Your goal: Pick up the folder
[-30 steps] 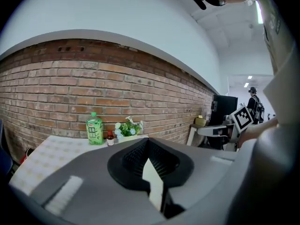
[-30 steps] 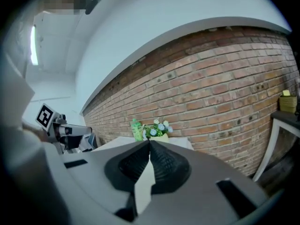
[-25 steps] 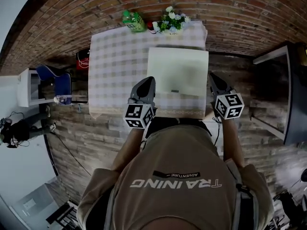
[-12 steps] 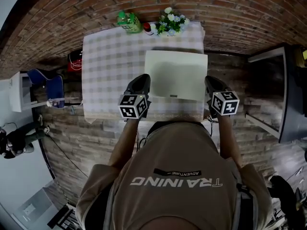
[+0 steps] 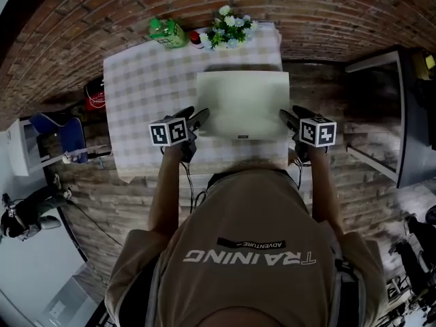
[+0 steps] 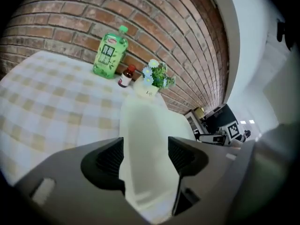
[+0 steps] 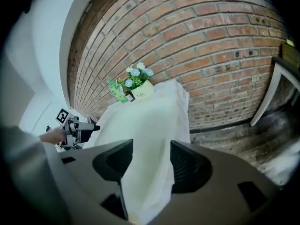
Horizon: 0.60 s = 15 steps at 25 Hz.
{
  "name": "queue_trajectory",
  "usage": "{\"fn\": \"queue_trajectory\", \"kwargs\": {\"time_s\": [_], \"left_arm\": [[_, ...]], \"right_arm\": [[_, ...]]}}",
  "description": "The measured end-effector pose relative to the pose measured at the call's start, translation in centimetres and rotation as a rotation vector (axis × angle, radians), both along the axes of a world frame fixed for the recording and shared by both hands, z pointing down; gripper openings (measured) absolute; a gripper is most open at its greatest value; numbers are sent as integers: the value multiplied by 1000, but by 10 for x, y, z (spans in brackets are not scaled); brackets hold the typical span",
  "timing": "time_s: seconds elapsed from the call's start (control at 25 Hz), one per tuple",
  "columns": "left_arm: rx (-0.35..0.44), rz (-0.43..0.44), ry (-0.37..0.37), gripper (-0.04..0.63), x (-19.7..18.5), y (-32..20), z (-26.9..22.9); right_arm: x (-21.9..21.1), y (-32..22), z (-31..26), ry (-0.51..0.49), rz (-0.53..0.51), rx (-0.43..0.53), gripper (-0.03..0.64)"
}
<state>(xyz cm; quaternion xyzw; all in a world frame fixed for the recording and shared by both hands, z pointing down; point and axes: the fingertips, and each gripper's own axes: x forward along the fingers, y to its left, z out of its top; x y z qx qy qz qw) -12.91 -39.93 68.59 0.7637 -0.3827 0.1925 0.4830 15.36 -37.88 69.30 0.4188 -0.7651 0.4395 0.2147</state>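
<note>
1. Lying flat on the checked table (image 5: pixel 136 94), the folder (image 5: pixel 242 104) sits between the two tools, its longer side seemingly running left to right
2. The left gripper (image 5: pixel 196 118) is at its left edge and the right gripper (image 5: pixel 286 116) at its right, both equally near
3. Both pairs of jaws are opening, with folder edges showing in the gaps but no pads pressing

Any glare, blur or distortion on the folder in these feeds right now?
Head view: fisheye bends the brick wall, folder sharp, evenly lit. Left gripper view: folder washed out, near end blurred. Right gripper view: folder pale, merging with the tablecloth.
</note>
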Motion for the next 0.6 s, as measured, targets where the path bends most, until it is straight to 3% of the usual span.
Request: {"fn": "queue_trajectory", "kwargs": {"time_s": [0.32,0.6], "left_arm": [[-111,73,17,288,10,-5,32],[-165,90,27,316,17,-5,51]], "right_arm": [[-11,-2,33,-71,-67,-161,245],[-16,-3,46,-135,-87,-227,273]]}}
